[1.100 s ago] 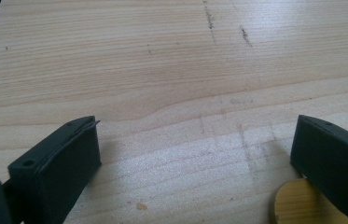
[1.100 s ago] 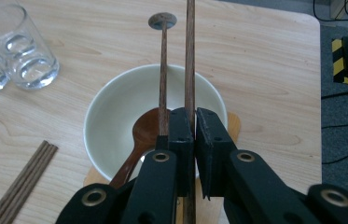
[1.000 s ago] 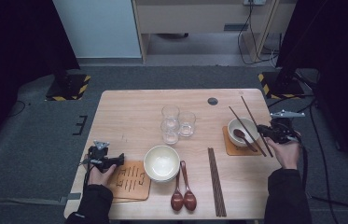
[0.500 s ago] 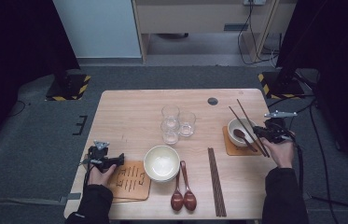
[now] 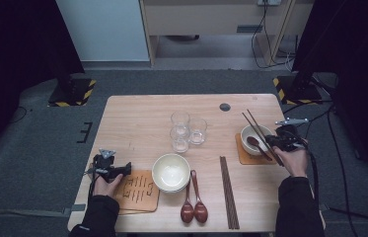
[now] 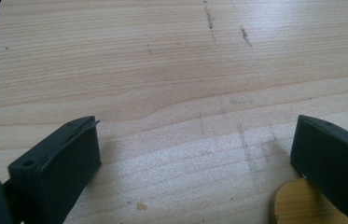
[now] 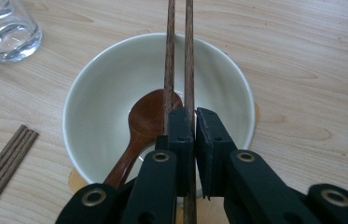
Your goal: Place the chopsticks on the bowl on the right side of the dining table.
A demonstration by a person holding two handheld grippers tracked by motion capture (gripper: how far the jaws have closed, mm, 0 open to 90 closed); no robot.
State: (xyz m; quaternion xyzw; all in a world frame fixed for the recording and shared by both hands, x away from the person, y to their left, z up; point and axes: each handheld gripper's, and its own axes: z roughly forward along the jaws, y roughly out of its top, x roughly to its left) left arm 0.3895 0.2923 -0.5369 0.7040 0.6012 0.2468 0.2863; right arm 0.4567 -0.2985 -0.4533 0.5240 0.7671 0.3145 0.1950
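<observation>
Glasses: three clear glasses [image 5: 186, 130] clustered mid-bench.
Bowls: two cream bowls, one near me [image 5: 171, 172], one on my right [image 5: 253, 134].
Wooden spoons: three, two lying side by side [image 5: 194, 207], one inside the right bowl [image 5: 256, 144].
Chopsticks: one pair in my right gripper [image 5: 253, 125], one bundle lying flat [image 5: 229, 192].
Wooden mats: two [image 5: 139, 191].

Table [image 5: 137, 113]: three glasses [image 5: 186, 129] cluster at centre. Nearer me, a bowl [image 5: 171, 172] with two spoons [image 5: 193, 207] just right of it, then a bundle of chopsticks [image 5: 229, 190]. Left of that bowl, a mat [image 5: 139, 190] beside my left gripper [image 5: 122, 169]. Far right, a second bowl [image 7: 115, 98] sits on a coaster [image 5: 243, 155], a spoon [image 7: 148, 116] in it; my right gripper [image 7: 194, 116] pinches a chopstick pair [image 7: 178, 56] over it.
</observation>
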